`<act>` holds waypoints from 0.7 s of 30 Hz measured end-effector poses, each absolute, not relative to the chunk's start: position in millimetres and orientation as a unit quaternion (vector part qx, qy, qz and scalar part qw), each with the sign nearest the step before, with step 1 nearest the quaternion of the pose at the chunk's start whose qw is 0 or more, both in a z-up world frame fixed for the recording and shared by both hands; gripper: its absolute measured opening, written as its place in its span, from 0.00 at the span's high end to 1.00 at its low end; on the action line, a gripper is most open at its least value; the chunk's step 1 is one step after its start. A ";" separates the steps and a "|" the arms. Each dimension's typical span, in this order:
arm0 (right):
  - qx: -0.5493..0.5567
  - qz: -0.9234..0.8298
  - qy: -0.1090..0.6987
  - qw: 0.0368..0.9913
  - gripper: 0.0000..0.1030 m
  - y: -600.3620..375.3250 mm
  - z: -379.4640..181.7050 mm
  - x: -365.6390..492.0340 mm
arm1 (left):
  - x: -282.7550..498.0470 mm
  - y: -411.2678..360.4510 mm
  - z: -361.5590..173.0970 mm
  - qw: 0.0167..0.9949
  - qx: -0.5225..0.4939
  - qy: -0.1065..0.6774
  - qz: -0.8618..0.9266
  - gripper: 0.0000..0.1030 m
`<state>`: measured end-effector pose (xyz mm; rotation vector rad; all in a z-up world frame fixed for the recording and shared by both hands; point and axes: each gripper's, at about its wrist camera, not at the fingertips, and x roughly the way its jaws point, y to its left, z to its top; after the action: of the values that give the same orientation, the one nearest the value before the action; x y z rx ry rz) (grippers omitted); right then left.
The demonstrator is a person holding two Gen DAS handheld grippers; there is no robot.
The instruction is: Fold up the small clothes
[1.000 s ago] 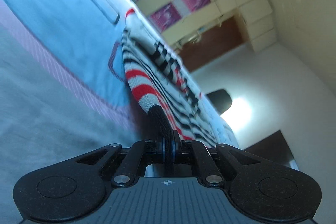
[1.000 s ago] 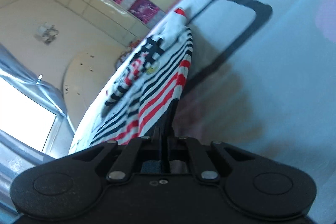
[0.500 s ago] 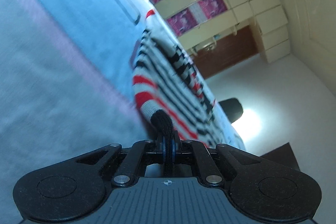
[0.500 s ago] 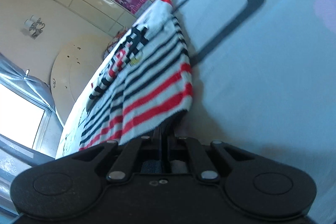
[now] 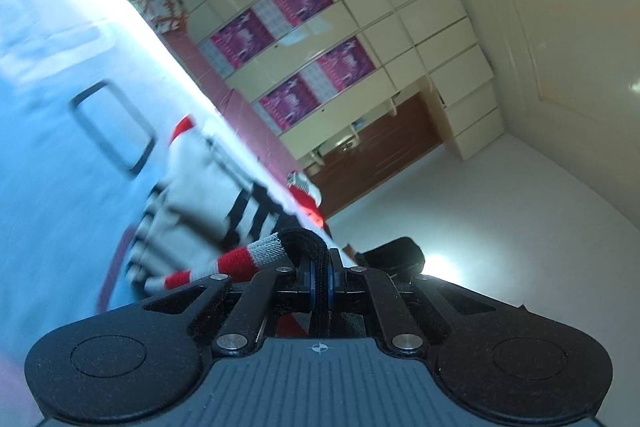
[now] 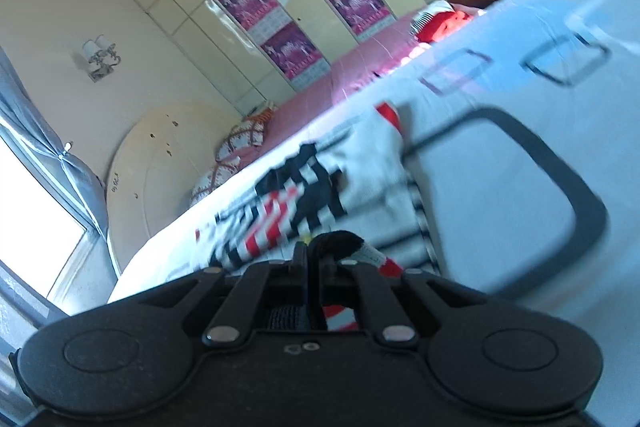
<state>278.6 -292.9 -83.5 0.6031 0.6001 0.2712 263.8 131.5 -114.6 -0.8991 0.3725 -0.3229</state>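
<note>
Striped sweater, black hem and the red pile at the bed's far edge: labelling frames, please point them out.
Striped sweater (image 6: 360, 183): right wrist view, white chest panel.
Black hem (image 5: 308, 241): left wrist view, fold above closed fingers.
Red pile (image 6: 444, 23): right wrist view, its middle.

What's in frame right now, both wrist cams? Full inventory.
striped sweater: 1, white with black and red stripes, lying on the bed, black hem pinched by both grippers
bedsheet: 1, pale blue with dark rounded-rectangle prints, under the sweater
second garment: 1, red and white, far end of the bed
cushions: 2, white with red pattern, by the headboard
posters: 4, magenta, on the cream wardrobe doors
wall lamp: 1, on the cream wall
left gripper: shut on hem
right gripper: shut on hem
</note>
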 end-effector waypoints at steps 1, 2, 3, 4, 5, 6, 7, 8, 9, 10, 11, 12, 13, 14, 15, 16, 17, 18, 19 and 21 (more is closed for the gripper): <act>0.290 0.133 0.288 0.903 0.95 -292.5 -80.0 291.2 | 274.5 130.1 -111.2 0.873 -0.429 0.175 -0.155 0.95; 0.288 0.135 0.287 0.904 0.95 -292.3 -76.8 304.3 | 286.2 128.5 -107.0 0.874 -0.427 0.171 -0.155 0.95; 0.287 0.137 0.287 0.903 0.95 -292.3 -73.7 318.0 | 297.3 127.2 -103.3 0.876 -0.424 0.168 -0.157 0.95; 0.289 0.140 0.287 0.903 0.95 -292.6 -71.4 331.6 | 308.7 125.4 -98.5 0.878 -0.421 0.165 -0.157 0.95; 0.291 0.142 0.287 0.902 0.95 -292.9 -70.6 345.7 | 320.8 124.7 -96.1 0.880 -0.419 0.163 -0.155 0.95; 0.293 0.143 0.288 0.900 0.95 -293.5 -70.0 360.1 | 333.8 124.8 -94.3 0.880 -0.419 0.163 -0.154 0.95; 0.294 0.145 0.290 0.899 0.95 -294.8 -70.2 374.2 | 345.5 124.3 -92.6 0.882 -0.416 0.163 -0.151 0.95; 0.296 0.148 0.291 0.898 0.95 -295.5 -70.7 387.9 | 356.2 122.7 -91.9 0.884 -0.412 0.163 -0.148 0.95; 0.297 0.151 0.292 0.896 0.95 -296.7 -72.0 400.5 | 366.8 122.6 -92.2 0.885 -0.409 0.165 -0.147 0.95; 0.298 0.153 0.294 0.895 0.95 -297.3 -74.0 413.3 | 379.3 122.9 -93.4 0.886 -0.408 0.168 -0.145 0.95; 0.300 0.155 0.297 0.893 0.95 -298.0 -76.8 426.0 | 391.1 123.0 -95.8 0.886 -0.407 0.172 -0.143 0.95; 0.302 0.156 0.301 0.891 0.95 -298.8 -79.8 437.6 | 401.0 122.4 -98.5 0.886 -0.405 0.177 -0.141 0.95; 0.303 0.158 0.305 0.889 0.95 -299.4 -83.4 449.2 | 412.7 121.7 -100.7 0.887 -0.403 0.182 -0.138 0.95; 0.305 0.160 0.309 0.887 0.95 -300.6 -88.0 460.5 | 424.3 121.3 -103.6 0.887 -0.400 0.187 -0.135 0.95; 0.308 0.161 0.313 0.884 0.95 -301.6 -92.9 471.8 | 433.7 121.1 -107.1 0.888 -0.397 0.193 -0.131 0.95; 0.311 0.162 0.318 0.881 0.95 -302.4 -98.3 482.7 | 444.1 120.9 -112.4 0.887 -0.397 0.199 -0.126 0.95; 0.313 0.164 0.323 0.878 0.95 -303.1 -103.5 492.4 | 452.7 120.6 -117.0 0.887 -0.396 0.206 -0.122 0.95; 0.314 0.164 0.330 0.875 0.95 -303.4 -109.9 502.9 | 461.3 120.1 -122.2 0.887 -0.394 0.215 -0.113 0.95; 0.317 0.166 0.338 0.871 0.95 -303.5 -115.9 512.8 | 470.6 120.9 -128.0 0.886 -0.393 0.224 -0.105 0.95; 0.317 0.169 0.351 0.865 0.95 -302.1 -129.3 530.3 | 485.7 122.3 -138.7 0.883 -0.393 0.242 -0.087 0.95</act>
<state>530.3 -302.1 -129.3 0.6650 0.7351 0.3542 485.7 122.3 -138.7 -0.8173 0.5036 -0.1801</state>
